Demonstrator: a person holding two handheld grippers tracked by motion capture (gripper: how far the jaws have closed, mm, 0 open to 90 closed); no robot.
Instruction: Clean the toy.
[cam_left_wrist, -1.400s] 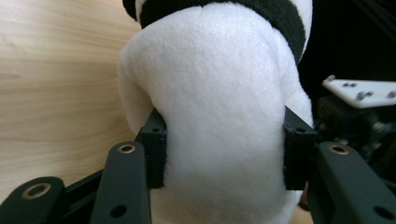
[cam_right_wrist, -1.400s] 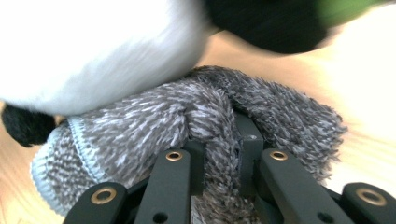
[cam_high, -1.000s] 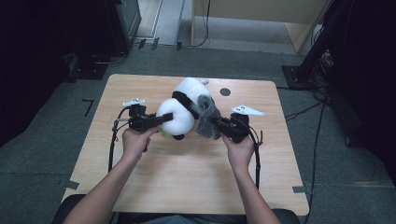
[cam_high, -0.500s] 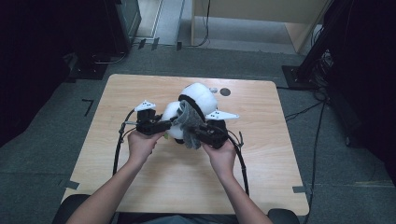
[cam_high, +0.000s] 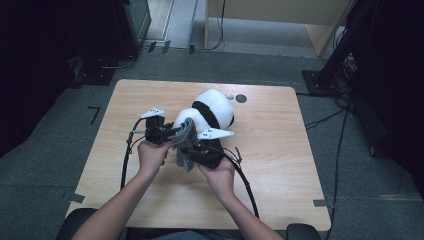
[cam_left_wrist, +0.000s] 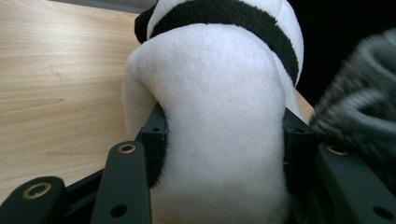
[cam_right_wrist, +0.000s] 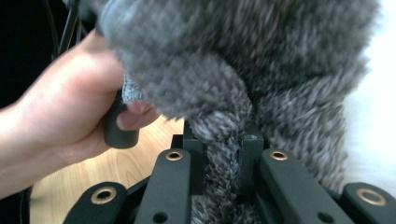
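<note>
Wide shot first: the worktop (cam_high: 280, 165) carries a black-and-white plush (cam_high: 212, 107), lying near its middle, a little toward the far edge. Its white lower end points back at the person.

On to the left tool (cam_high: 167, 134). Its own view has the jaws pressed into the plush's white body (cam_left_wrist: 219, 140) from both sides, fabric bulging between them. That is a firm clamp, steadying the toy.

The right tool (cam_high: 192, 147) comes in low and close. Its jaws are pinched on a grey knit (cam_right_wrist: 224, 140), a fuzzy woolly piece, hat or scarf, hard to say which. The rest of the knit (cam_high: 184, 142) drapes across the plush's near end, between the two tools. The left hand (cam_right_wrist: 70, 112) sits just behind it in the right gripper view.

The step in hand looks like dressing the toy: one side braces, the other brings the knit on.

Next, judging from this, the right tool must draw the knit up and over the white end. The left must hold steady without trapping the fabric. Soft on soft, so a snag or a slip is the risk.
</note>
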